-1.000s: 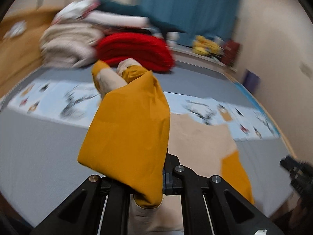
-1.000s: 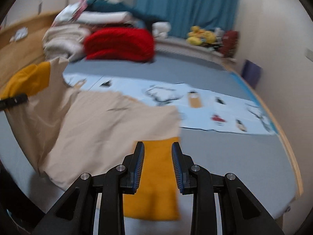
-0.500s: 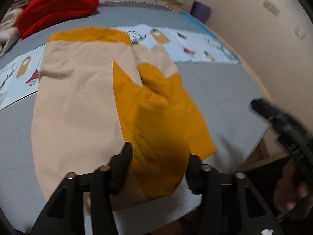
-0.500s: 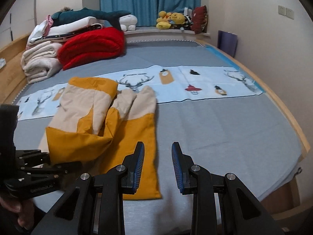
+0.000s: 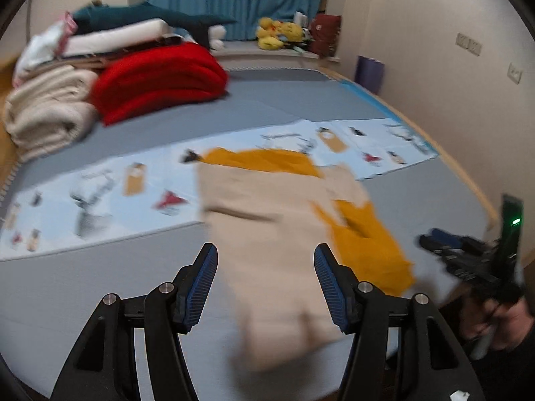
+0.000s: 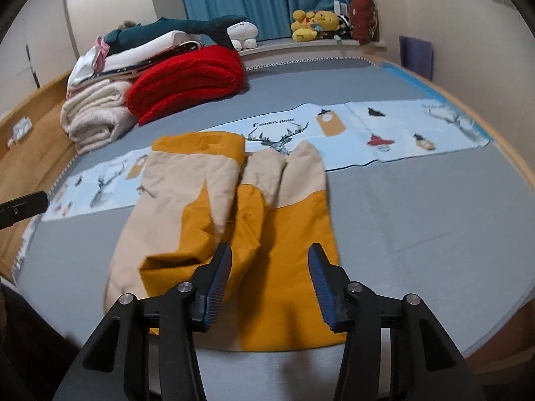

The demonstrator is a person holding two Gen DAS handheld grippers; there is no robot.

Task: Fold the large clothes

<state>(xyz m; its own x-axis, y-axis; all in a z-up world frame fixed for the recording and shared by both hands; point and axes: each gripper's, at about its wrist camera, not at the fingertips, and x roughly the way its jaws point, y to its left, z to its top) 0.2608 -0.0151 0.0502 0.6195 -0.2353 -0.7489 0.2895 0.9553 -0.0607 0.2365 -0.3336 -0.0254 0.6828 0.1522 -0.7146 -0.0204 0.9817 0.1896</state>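
A beige and mustard-yellow garment (image 6: 234,207) lies partly folded on the grey bed (image 6: 418,207), its sleeves laid over the body; it also shows, blurred, in the left wrist view (image 5: 277,220). My left gripper (image 5: 265,284) is open and empty, above the garment's near beige edge. My right gripper (image 6: 270,284) is open and empty, over the garment's near yellow part. The right gripper also shows at the right edge of the left wrist view (image 5: 468,260).
A pale blue printed cloth strip (image 6: 384,127) runs across the bed under the garment's far end. Folded red (image 6: 190,80) and cream blankets (image 6: 97,117) are stacked at the back left. Plush toys (image 6: 317,23) sit by the blue curtain. A wooden bed frame (image 6: 30,140) borders the left.
My left gripper let go of the yellow sleeve and opened, and the sleeve now lies on the garment. My right gripper opened wider and came over the garment's near yellow part.
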